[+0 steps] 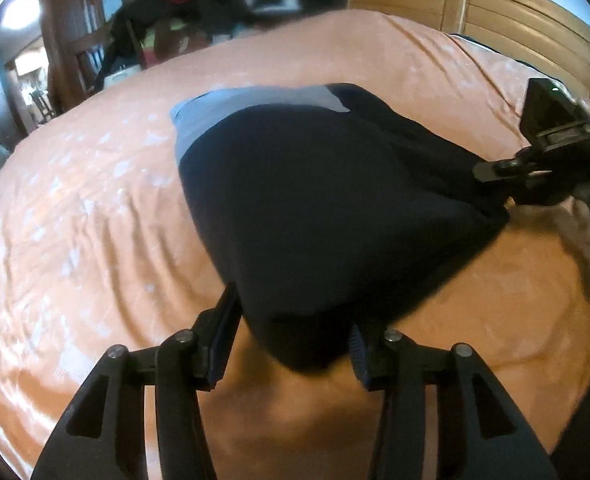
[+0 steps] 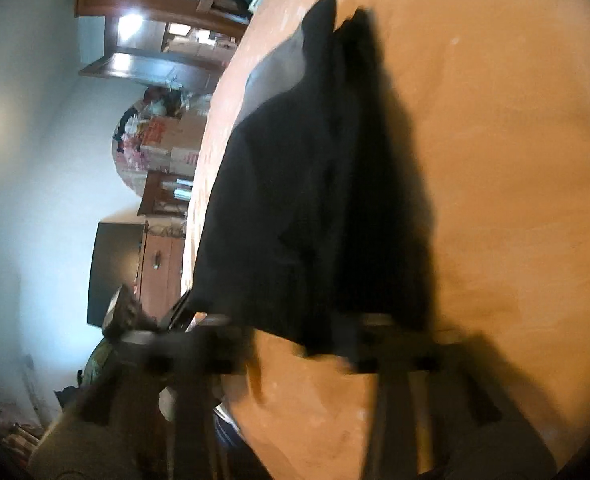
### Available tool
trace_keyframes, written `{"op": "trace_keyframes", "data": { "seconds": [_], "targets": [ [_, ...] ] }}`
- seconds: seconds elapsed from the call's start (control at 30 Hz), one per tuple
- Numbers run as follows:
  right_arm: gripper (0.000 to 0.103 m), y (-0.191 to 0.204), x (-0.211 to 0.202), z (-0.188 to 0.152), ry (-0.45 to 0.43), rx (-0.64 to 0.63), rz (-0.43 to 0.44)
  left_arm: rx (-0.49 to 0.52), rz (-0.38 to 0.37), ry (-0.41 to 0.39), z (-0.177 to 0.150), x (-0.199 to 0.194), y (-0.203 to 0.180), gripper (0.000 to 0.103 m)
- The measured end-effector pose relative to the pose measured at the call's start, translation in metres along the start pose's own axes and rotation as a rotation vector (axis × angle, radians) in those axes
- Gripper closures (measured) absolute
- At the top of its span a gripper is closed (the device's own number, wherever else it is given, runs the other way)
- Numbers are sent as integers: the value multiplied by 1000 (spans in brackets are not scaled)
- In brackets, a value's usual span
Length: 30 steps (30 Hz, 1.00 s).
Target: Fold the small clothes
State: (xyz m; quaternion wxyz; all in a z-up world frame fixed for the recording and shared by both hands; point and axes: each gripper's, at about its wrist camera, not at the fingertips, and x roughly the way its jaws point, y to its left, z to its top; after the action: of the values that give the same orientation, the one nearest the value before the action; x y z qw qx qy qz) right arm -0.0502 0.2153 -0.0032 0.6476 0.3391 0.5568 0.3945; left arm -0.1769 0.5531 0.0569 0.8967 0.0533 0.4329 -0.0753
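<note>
On rumpled orange bedsheet: limp dark garment, grey inner panel.

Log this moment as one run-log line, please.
phase: mid-fold | item: dark navy cloth garment with grey panel, lifted off orange bedsheet | left gripper: open around hem | right gripper: pinching corner

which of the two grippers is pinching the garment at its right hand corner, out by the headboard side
The right gripper: it bites the dark garment at its right corner, toward the headboard. The left gripper holds the near edge instead.
</note>
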Motion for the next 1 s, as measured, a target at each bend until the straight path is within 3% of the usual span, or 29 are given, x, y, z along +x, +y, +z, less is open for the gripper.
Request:
{"op": "trace_keyframes", "data": {
  "seconds": [0.03,0.07,0.1,0.17,0.23,0.33,0.4,0.43,0.5,0.6,0.67,0.73,0.77,0.8,0.83,0.9,0.93,1.0],
  "targets": [
    [54,3,6,0,7,-18,-28,3,0,4,2,3,0,51],
    [87,5,11,0,16,-55,-85,21,-5,14,2,7,-2,51],
    [98,1,14,0,21,-65,-147,62,0,29,2,11,-6,52],
    [100,-16,11,2,0,-35,-149,141,21,69,-5,16,-6,65],
    [101,-21,8,2,-10,-51,-155,140,-9,105,-11,21,7,65],
    [101,-26,8,6,-15,-40,-132,150,-47,93,-24,10,17,59],
    [101,-30,8,7,-16,-42,-119,71,-111,101,-25,-8,25,65],
    [102,-32,7,7,-14,-41,-111,60,-139,73,-24,-22,25,73],
    [102,-34,5,3,-15,-46,-103,34,-209,-21,-16,-52,24,75],
    [102,-39,-2,-1,-20,-51,-92,-24,-249,-159,9,-71,26,75],
    [102,-44,-7,-4,-22,-55,-89,-41,-227,-185,22,-59,26,75],
    [102,-45,-7,-5,-25,-59,-86,24,-139,-73,20,-11,16,75],
    [102,-46,-8,-5,-25,-60,-82,93,-89,44,7,24,6,72],
    [102,-45,-8,-6,-27,-67,-84,142,-63,79,-6,42,-3,72],
    [102,-43,-6,-8,-28,-72,-86,162,-46,53,-7,42,-8,72],
    [102,-44,-6,-10,-33,-77,-78,125,-90,48,9,30,-5,75],
    [102,-44,-6,-11,-36,-79,-72,87,-119,13,17,20,0,83],
    [102,-46,-6,-12,-41,-81,-59,42,-138,-87,39,2,9,84]
  ]
}}
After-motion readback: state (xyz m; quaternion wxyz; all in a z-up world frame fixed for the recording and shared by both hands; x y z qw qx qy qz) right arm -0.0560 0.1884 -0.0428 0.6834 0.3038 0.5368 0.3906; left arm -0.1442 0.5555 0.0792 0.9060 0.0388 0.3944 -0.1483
